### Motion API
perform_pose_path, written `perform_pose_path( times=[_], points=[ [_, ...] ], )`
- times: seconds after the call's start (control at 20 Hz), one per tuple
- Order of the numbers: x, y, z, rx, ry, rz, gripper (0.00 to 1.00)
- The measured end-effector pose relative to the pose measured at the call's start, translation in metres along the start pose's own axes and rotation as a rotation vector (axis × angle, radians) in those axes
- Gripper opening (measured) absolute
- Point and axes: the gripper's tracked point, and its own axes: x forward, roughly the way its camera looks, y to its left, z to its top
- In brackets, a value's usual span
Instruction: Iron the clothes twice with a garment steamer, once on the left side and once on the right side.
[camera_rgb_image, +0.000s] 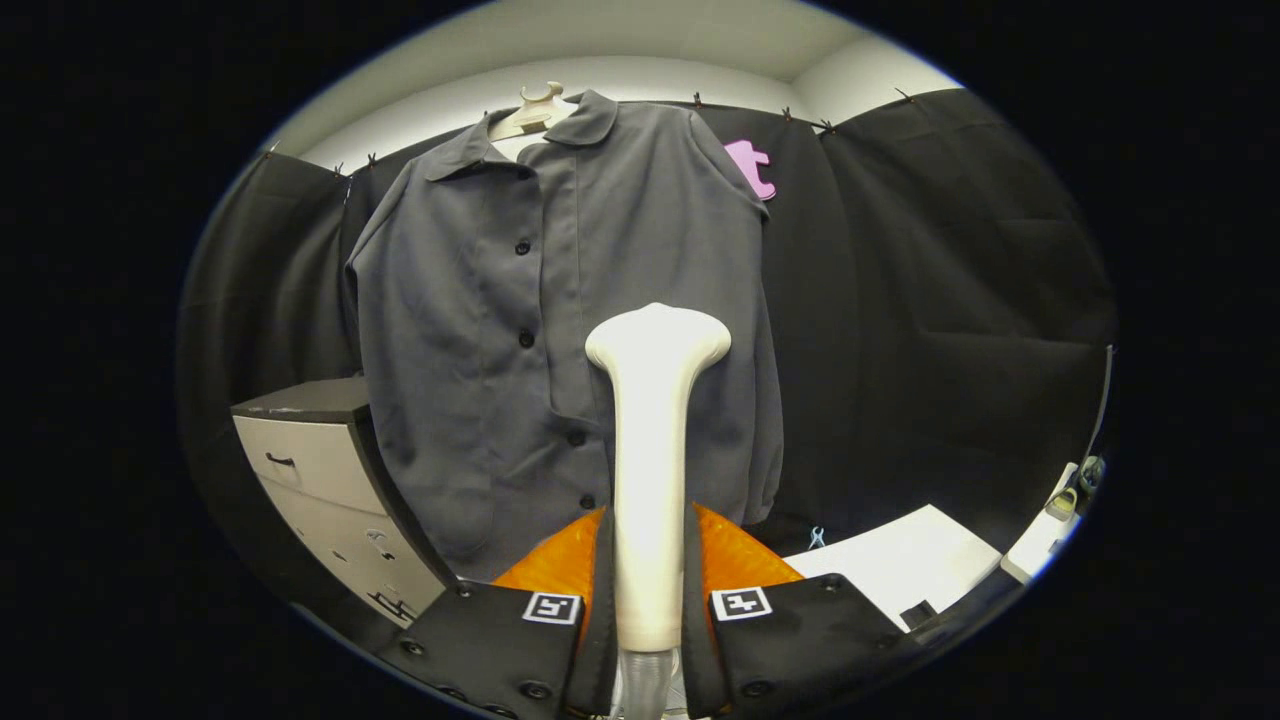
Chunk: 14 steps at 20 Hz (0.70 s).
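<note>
Black cloth backs the booth so the grey shirt (560, 330) hangs flat on its hanger (535, 108), easy to reach. Gripper (648, 560) is clamped around the steamer (655, 440) handle, head upright just ahead of the shirt's lower front, not pressing yet I think.

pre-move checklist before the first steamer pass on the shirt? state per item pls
1. Grip: gripper fingers pressed on both sides of the steamer handle: ok.
2. Steamer attitude: upright, head up, toward the grey shirt: ok.
3. Shirt on its hanger, front facing, buttoned: ok.
4. Head touching the cloth: cannot tell.
5. Steam coming out: cannot tell.
6. Drawer cabinet sits beside the shirt's lower hem, close to that side's pass: cannot tell if it clears.
</note>
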Motion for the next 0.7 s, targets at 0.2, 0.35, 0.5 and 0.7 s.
perform_pose_path(
  times=[0.2,0.35,0.5,0.7],
  points=[
    [-0.002,-0.003,-0.034,0.008,0.044,0.000,0.34],
    [-0.004,-0.005,-0.056,0.030,0.077,0.000,0.34],
    [-0.005,-0.006,-0.072,0.036,0.095,-0.007,0.34],
    [-0.011,-0.011,-0.091,0.067,0.126,-0.021,0.34]
  ],
)
